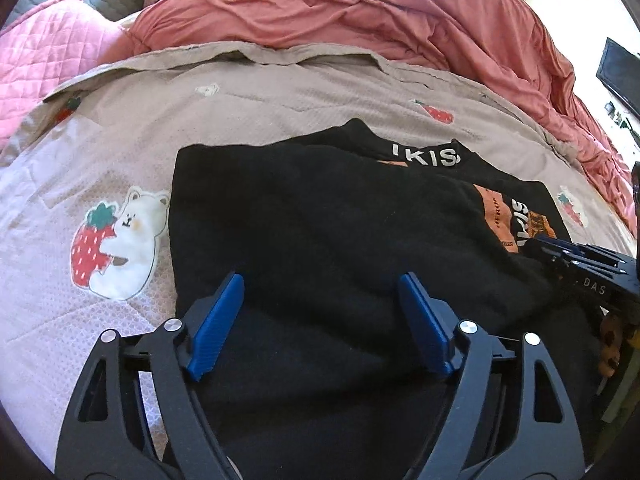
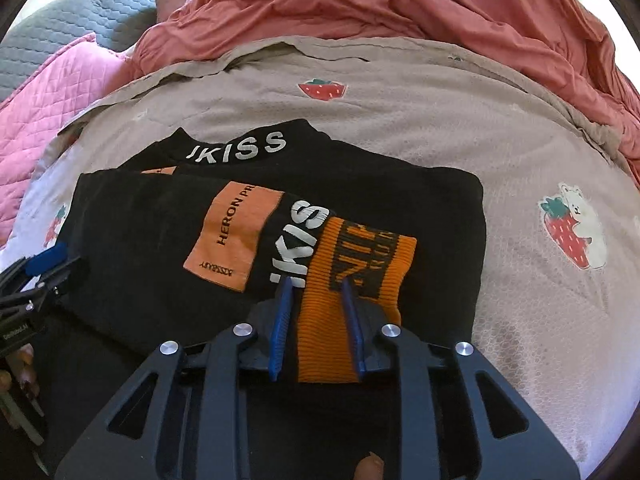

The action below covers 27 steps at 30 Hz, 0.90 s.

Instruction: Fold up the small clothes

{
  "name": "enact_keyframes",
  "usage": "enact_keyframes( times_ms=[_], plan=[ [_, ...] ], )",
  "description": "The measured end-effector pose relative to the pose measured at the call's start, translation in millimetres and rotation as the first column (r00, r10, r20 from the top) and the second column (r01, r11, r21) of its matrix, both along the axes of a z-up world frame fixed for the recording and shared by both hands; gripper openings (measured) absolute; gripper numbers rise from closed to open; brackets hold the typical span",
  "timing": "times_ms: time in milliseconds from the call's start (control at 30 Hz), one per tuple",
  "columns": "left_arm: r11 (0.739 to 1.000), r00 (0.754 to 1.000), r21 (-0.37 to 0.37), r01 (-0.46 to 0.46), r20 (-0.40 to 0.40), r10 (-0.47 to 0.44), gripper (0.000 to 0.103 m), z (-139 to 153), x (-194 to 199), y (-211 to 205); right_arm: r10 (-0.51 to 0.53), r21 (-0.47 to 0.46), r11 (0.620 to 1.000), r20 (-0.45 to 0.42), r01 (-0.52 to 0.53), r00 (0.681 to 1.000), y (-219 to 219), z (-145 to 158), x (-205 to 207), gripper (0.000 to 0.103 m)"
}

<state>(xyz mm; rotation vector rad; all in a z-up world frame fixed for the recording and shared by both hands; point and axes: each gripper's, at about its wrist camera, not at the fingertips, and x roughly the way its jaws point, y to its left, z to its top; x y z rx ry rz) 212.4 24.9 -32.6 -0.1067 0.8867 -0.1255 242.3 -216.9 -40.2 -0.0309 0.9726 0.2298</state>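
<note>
Sleeve fold being set down on the black top (image 2: 168, 216).
Left gripper (image 1: 320, 304) spread and empty; right gripper (image 2: 316, 308) slightly apart around the orange cuff (image 2: 356, 272) — next, smooth it flat.

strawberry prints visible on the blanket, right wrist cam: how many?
4. One alone beyond the black garment at; one hugged by the bear; one left of the garment; one at the right edge. Others may be hidden.

Beige strawberry-print bedspread (image 2: 400, 128), rumpled red duvet (image 1: 360, 12) behind, pink quilt (image 1: 48, 64) left; bright daylight.
</note>
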Motion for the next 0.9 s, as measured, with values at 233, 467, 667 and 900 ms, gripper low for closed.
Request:
enact_keyframes(
  times_ms=[233, 467, 667, 900],
  plan=[
    [0.999, 1.0, -0.034, -0.005, 0.014, 0.006, 0.072, 4.4, -4.9, 5.8, -0.014, 0.005, 1.0, 0.01, 0.014, 1.0, -0.2, 2.4, -3.6, 0.027],
    [0.999, 1.0, -0.048, -0.002, 0.027, 0.003, 0.073, 14.0, -13.8, 6.6, -0.028, 0.019, 0.999, 0.021, 0.028, 0.999, -6.4, 12.6, -13.2, 0.04],
    [0.999, 0.999, -0.051, -0.009, 0.053, 0.011, 0.078, 25.0, -22.4, 8.6, -0.042, 0.072, 0.997, 0.026, 0.04, 0.999, -14.8, 21.6, -24.8, 0.057],
    [0.997, 0.996, -0.067, -0.035, 0.083, 0.041, 0.087, 37.5, -30.5, 17.5, -0.045, 0.09, 0.995, 0.043, 0.041, 0.998, -15.9, 30.7, -35.5, 0.072]
  ],
)
